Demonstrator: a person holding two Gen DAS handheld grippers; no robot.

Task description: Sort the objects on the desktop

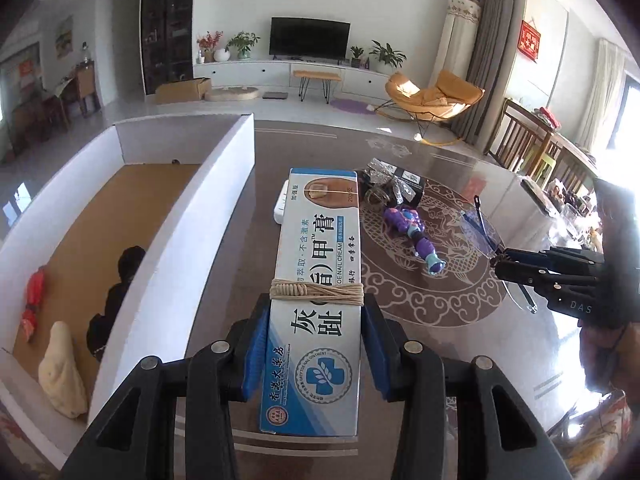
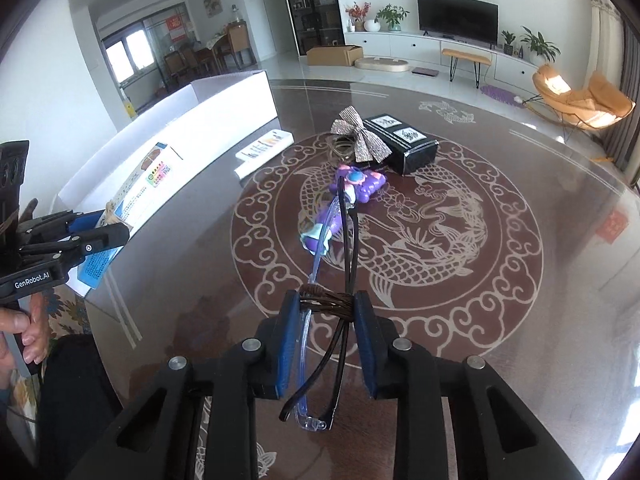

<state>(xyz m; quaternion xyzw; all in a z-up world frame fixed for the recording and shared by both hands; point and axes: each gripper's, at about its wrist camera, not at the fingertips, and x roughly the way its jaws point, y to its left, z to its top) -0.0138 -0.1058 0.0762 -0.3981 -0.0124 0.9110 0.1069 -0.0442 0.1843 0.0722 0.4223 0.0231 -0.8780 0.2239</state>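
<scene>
My left gripper [image 1: 316, 318] is shut on a long white-and-blue nail cream box [image 1: 320, 220] tied round with pale string, held above the table beside the white bin's wall [image 1: 224, 200]. From the right wrist view the same box [image 2: 136, 188] and left gripper [image 2: 102, 236] hang at the far left. My right gripper [image 2: 326, 306] is shut on folded glasses [image 2: 346, 240] with black arms and a clear bluish front, bound with brown cord. In the left wrist view the right gripper [image 1: 500, 262] holds the glasses [image 1: 476, 228] at the right, above the table.
The bin [image 2: 224, 100] has a brown cardboard floor with a red item [image 1: 34, 300], a cream lump [image 1: 62, 368] and a black item [image 1: 120, 292]. On the glass table lie a purple toy [image 2: 356, 184], a glittery bow [image 2: 356, 136], a black box [image 2: 404, 140] and a white remote [image 2: 264, 146].
</scene>
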